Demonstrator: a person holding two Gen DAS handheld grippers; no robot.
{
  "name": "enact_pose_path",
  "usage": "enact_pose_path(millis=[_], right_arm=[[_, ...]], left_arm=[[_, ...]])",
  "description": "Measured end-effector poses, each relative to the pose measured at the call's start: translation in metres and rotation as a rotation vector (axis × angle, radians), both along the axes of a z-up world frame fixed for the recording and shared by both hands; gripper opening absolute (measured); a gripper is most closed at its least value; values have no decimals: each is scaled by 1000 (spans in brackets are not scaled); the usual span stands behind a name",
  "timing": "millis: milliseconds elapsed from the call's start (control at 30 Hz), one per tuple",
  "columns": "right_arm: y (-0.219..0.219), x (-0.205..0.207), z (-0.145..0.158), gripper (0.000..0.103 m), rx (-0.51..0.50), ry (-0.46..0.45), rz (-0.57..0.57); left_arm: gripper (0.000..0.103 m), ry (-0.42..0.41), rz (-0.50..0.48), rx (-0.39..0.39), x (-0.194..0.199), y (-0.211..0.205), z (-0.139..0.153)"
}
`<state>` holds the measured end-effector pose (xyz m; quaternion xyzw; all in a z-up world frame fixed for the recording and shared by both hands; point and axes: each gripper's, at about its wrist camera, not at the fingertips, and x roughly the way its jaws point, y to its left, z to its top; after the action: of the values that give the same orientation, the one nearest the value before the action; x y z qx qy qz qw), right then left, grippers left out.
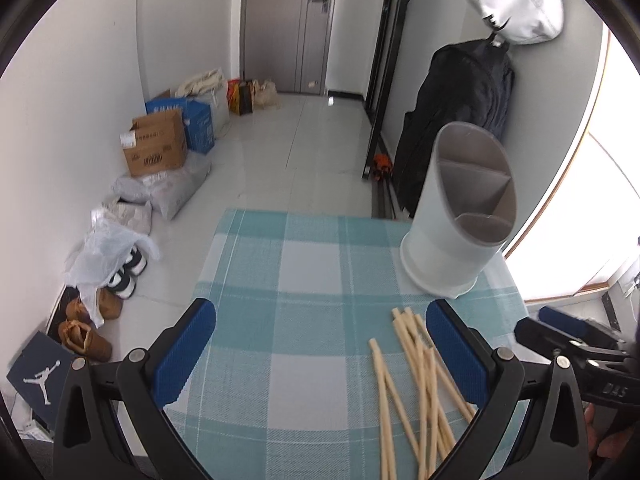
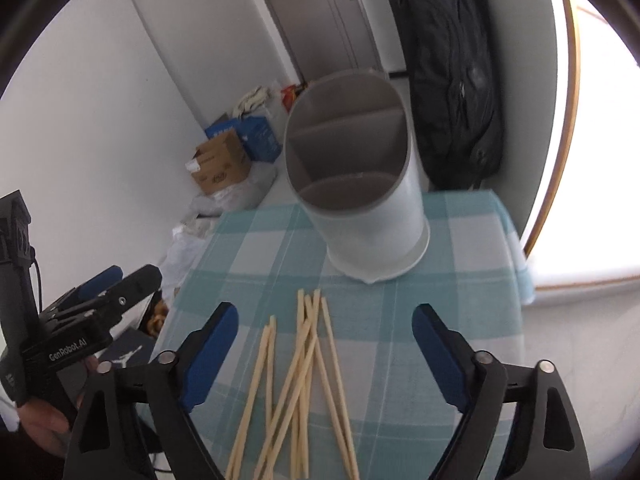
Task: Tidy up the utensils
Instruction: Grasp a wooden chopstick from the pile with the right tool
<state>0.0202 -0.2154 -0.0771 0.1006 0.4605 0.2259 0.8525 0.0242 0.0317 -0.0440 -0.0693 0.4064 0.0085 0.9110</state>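
1. Right gripper [image 2: 322, 354]: jaws spread wide, nothing between the blue pads [image 2: 210, 354]; it hangs over the near end of the chopsticks [image 2: 298, 380], which lie between the fingers in its own view; can't tell whether it touches them.
2. Left gripper [image 1: 320, 354]: jaws also wide apart, nothing held; it sits over bare checked tablecloth [image 1: 304, 360], left of the pile; its right pad [image 1: 454, 356] overlaps a few sticks in the left wrist view; contact unclear.
3. Chopsticks: pale, loose crossed heap flat on the cloth, near-right part of the table; tips fan toward the holder; lower ends run out of frame.
4. Utensil holder [image 2: 360, 184]: white cylinder with grey inner dividers, three compartments visible, all showing only bare walls; stands upright on the cloth just beyond the stick tips, apart from them, near the far right edge of the table.
5. Floor left of the table: shoes [image 1: 86, 334], plastic bags, a cardboard box [image 1: 158, 144], a blue box behind it.
6. Far: a dark bag [image 2: 452, 76] hangs on the wall behind the holder; grey door [image 1: 290, 20] at the back.
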Motion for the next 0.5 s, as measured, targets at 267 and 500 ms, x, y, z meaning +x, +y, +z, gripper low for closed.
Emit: enact_pose_path(millis=[267,500], right_arm=[[31,32,-56,39,-25,311,84],[51,42,-71,33,-107,357,120]], left_arm=[[102,149,34,-44,7,28,-23],[102,175,40,-100,9,43,-22]])
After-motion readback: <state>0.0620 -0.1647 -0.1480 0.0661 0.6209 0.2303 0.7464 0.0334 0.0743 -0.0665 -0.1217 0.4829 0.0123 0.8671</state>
